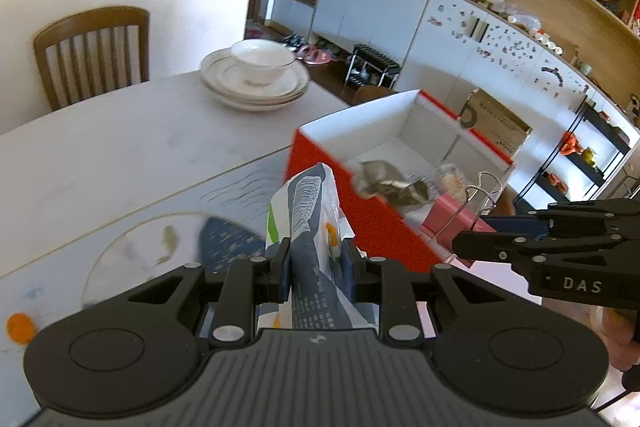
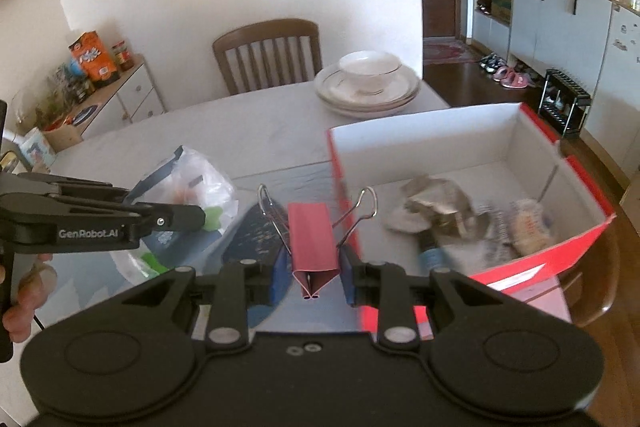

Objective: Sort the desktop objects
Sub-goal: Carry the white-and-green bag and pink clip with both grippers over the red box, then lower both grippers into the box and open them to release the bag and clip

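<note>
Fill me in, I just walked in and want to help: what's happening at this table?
A person is sorting desk clutter into the red box, using two handheld grippers. The left gripper is clamped on a plastic snack packet, held just short of the box. The right gripper holds a red binder clip near the box's corner. A few crumpled items already lie inside. Stacked plates with a bowl sit behind, untouched.

The left gripper (image 1: 316, 267) sits at the lower centre of its own view, fingers pressed onto a plastic packet (image 1: 310, 223). The right gripper (image 2: 312, 267), lower centre of its view, clamps a red binder clip (image 2: 310, 241) between its pads.
</note>
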The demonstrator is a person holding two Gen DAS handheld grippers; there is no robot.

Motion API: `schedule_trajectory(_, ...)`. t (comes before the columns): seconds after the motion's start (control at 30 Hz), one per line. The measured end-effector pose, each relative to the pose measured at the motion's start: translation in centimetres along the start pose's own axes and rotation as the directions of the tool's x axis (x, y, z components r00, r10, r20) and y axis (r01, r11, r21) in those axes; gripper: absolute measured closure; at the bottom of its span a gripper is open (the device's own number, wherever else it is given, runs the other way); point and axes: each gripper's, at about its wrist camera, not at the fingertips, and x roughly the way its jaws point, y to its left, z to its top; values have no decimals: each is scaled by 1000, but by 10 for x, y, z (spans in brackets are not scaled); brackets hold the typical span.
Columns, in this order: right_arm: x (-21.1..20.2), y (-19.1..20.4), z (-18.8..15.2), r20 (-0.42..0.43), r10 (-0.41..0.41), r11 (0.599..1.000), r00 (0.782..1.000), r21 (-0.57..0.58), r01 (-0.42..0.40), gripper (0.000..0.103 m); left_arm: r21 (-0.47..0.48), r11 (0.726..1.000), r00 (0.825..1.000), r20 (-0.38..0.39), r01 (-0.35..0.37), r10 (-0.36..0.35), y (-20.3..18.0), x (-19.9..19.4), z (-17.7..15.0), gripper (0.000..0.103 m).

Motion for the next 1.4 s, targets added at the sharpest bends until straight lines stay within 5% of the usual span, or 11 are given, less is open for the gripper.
schedule_trajectory(0.73,-1,-126,15,24,-56,998,998,36,55,76,46,999,1000,-19,-1,2,-105,78,43,80)
schedule_trajectory(1.4,74,-179,45,-50,-45,999,998,22,46,76,70,992,989,-95,-104,110,-144,158,62,80)
